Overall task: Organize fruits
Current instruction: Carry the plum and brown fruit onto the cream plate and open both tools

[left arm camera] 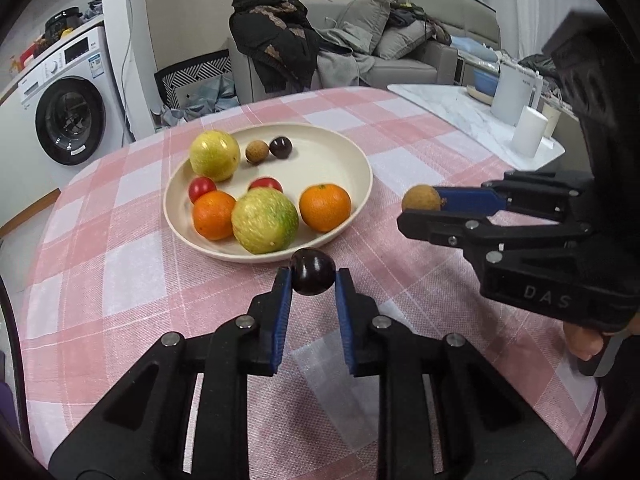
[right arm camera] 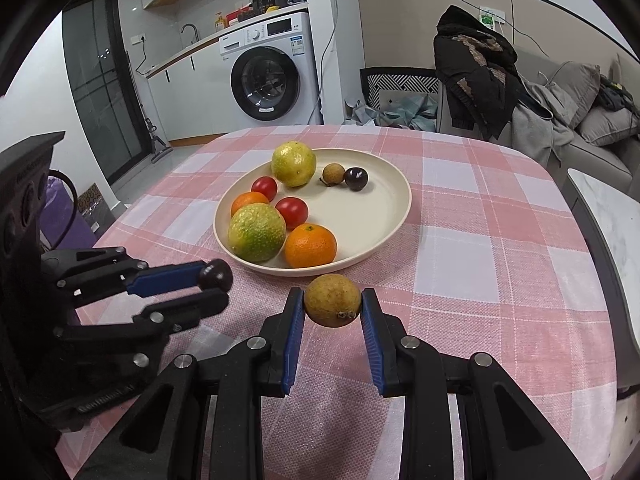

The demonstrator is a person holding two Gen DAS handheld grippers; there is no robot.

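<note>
At the left of the right wrist view, the left tongs reach in from the frame edge, clamped on a dark round fruit. Toward the centre sits the cream plate on the bench, which wears a pink checked cloth. On the plate, from left to right, lie an orange half hidden behind a green-yellow fruit, two red tomatoes, a yellow fruit at the far rim, a second orange at the near rim, then a small brown longan touching a dark berry. Lower centre, just short of the plate's near rim, the right tongs pinch a brown longan between their blue pads. Upper left of centre stands a washing machine; at the upper right, a sofa heaped with clothes.
</note>
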